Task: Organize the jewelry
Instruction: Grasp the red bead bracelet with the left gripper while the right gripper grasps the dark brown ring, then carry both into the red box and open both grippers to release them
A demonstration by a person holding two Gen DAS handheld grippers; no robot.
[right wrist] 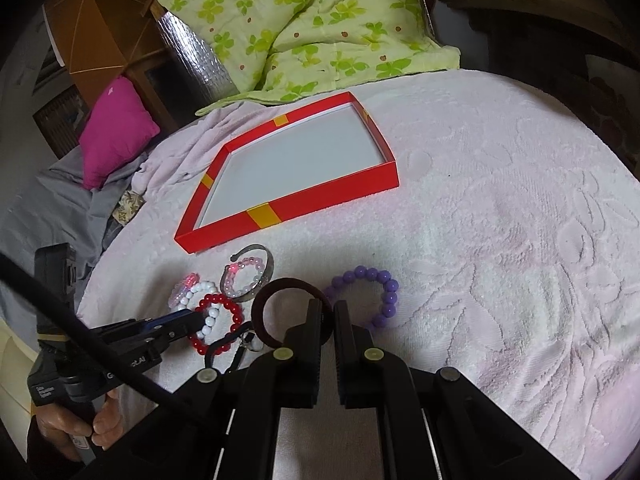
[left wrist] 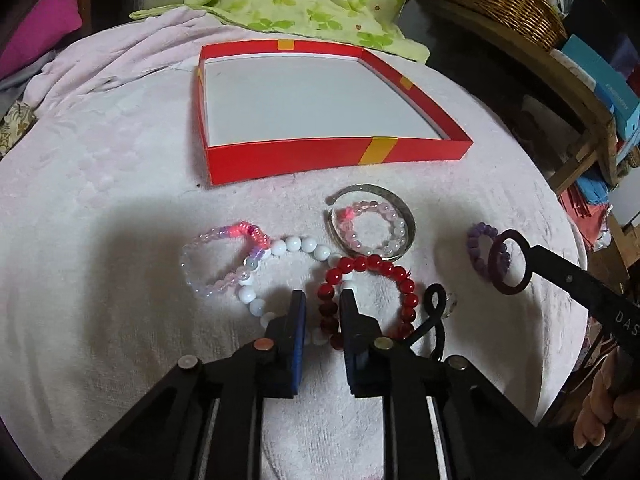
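Surface: pink towel [left wrist: 100, 260], soft.
L gripper [left wrist: 323, 300]: pinching red bead bracelet [left wrist: 394, 276]; white bead bracelet [left wrist: 296, 245] overlaps, may drag.
R gripper [right wrist: 328, 312]: clamped on dark ring bangle [right wrist: 262, 300]; could slip.
Red box [left wrist: 280, 160]: nothing inside.

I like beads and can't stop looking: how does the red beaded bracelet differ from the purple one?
The red beaded bracelet is glossy deep red; the purple beaded bracelet is matte lilac. The red one lies tangled among the white bead bracelet and others, with the left gripper closed across its beads; the purple one lies apart from that cluster, behind the dark ring held in the right gripper. Both are round-bead loops lying flat on the pale towel, outside the red box.
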